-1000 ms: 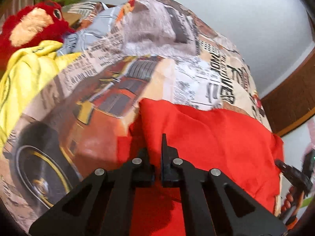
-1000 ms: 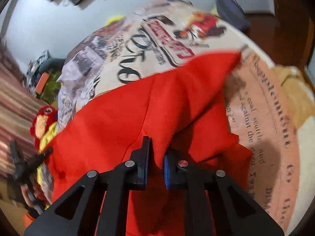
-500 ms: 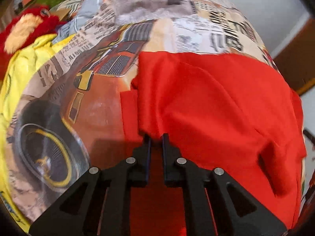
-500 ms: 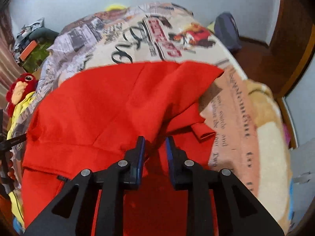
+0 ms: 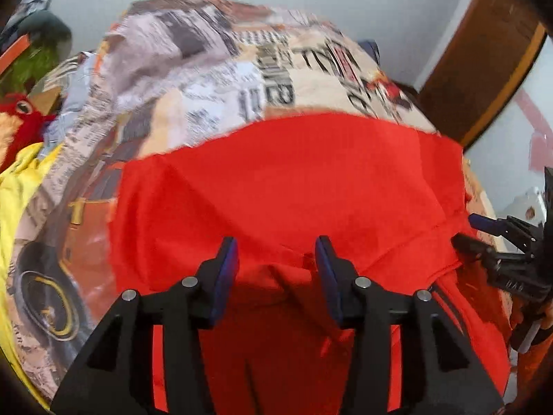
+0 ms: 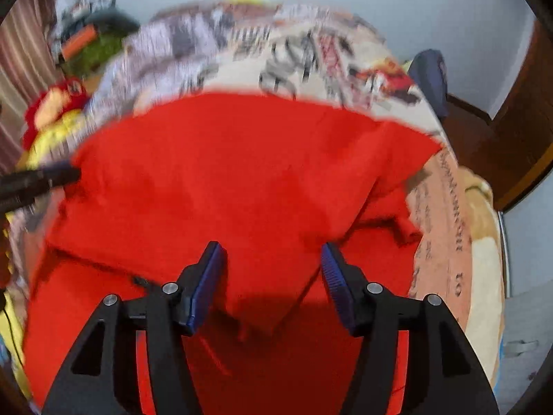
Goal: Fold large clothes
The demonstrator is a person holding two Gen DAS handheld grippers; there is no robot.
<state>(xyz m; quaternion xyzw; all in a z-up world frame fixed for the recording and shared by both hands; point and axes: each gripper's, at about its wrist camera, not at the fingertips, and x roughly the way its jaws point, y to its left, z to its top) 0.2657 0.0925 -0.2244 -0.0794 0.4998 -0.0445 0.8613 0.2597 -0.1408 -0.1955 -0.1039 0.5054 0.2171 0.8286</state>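
A large red garment lies on the bed, its far half folded back over the near half. In the left wrist view my left gripper hovers over the fold's near edge. Its jaws are opening, and the cloth lies below them, not pinched. My right gripper is above the fold's pointed corner on the red garment. Its jaws are opening too, with nothing pressed between the blue pads. Each gripper shows at the edge of the other's view: the right gripper and the left gripper.
The bed cover has a newspaper and car print. A red plush toy and a yellow cloth lie at the left. A dark blue bag and a wooden door frame stand at the far right.
Both grippers were shut on the red fabric and carried it over; now both have opened and the folded layer lies on the lower one. Both views are blurred from motion.
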